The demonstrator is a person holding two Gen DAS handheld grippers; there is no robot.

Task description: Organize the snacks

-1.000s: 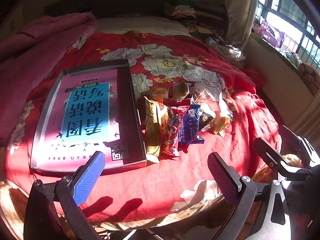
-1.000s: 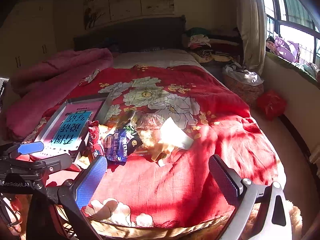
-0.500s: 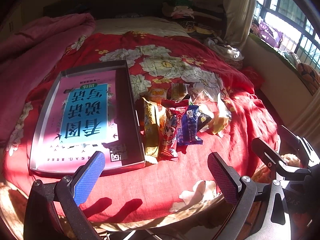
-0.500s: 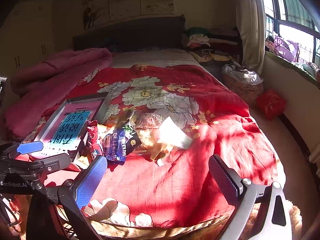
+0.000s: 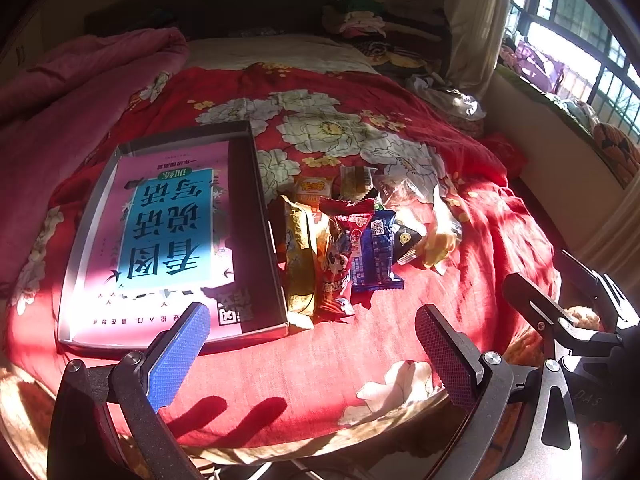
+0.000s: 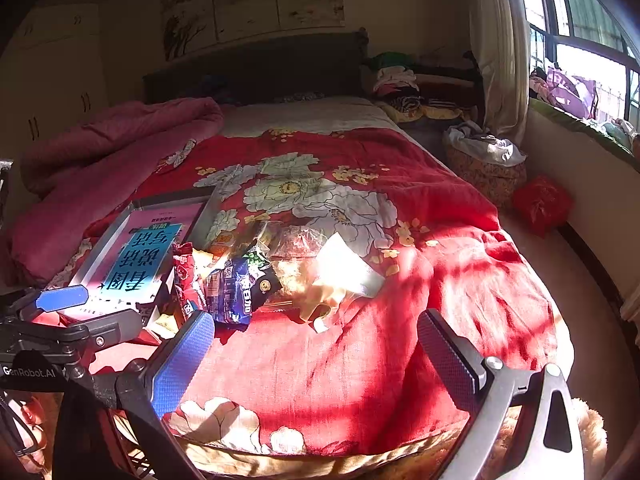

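A heap of snack packets (image 5: 348,240) lies on the red flowered bedspread (image 5: 320,356): a gold packet (image 5: 300,256), a red one (image 5: 340,248), a blue one (image 5: 374,256) and clear wrappers (image 5: 436,228). Left of the heap sits a shallow grey tray (image 5: 256,216) with a pink and blue printed sheet (image 5: 164,240) in it. My left gripper (image 5: 312,356) hangs open near the bed's front edge, short of tray and snacks. My right gripper (image 6: 316,360) is open too, in front of the snack heap (image 6: 256,276), holding nothing. The tray (image 6: 204,212) shows at its left.
A pink quilt (image 6: 112,148) is bunched along the bed's left side. Clothes (image 6: 400,84) pile by the dark headboard. A laundry basket (image 6: 484,168) and a red bag (image 6: 540,204) stand on the floor to the right, under the window.
Both views have crept slightly forward toward the bed. Both grippers remain open and nothing on the bed has shifted.
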